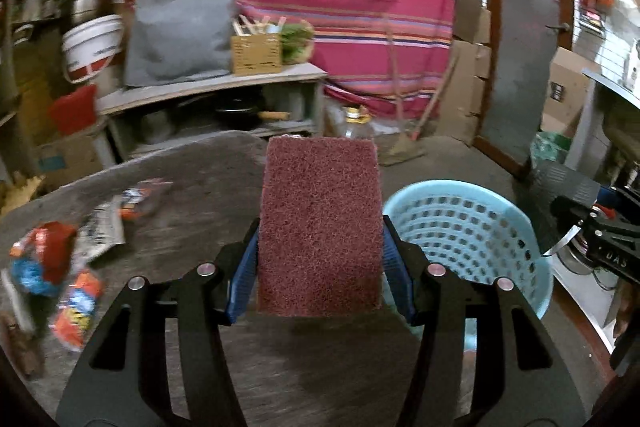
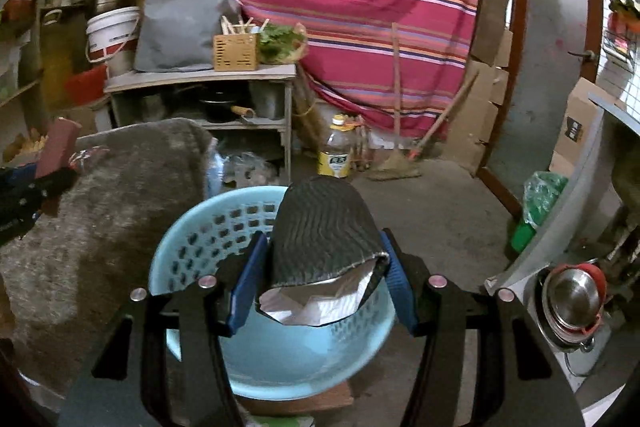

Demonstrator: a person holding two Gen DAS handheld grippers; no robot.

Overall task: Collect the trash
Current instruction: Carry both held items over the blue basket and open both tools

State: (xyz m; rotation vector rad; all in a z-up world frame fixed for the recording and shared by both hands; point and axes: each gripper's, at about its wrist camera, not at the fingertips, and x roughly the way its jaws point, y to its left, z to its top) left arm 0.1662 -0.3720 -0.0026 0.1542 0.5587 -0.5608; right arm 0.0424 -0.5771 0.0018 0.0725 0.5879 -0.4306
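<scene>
My left gripper (image 1: 318, 267) is shut on a maroon scouring pad (image 1: 318, 223) and holds it upright above the grey table (image 1: 192, 187). It also shows at the left of the right wrist view (image 2: 58, 147). My right gripper (image 2: 320, 275) is shut on a black foil-lined packet (image 2: 324, 235), held over the light blue perforated basket (image 2: 192, 239). The basket (image 1: 472, 227) stands right of the table in the left wrist view. Colourful wrappers (image 1: 52, 267) and a crumpled paper (image 1: 104, 227) lie on the table's left part.
A low shelf (image 2: 200, 75) with a grey bag, a wooden box and greens stands behind. A striped red cloth (image 2: 340, 7) hangs at the back. A plastic bottle (image 2: 338, 147), a broom (image 2: 400, 163) and cardboard boxes are on the floor. Steel pots (image 2: 572, 299) sit at right.
</scene>
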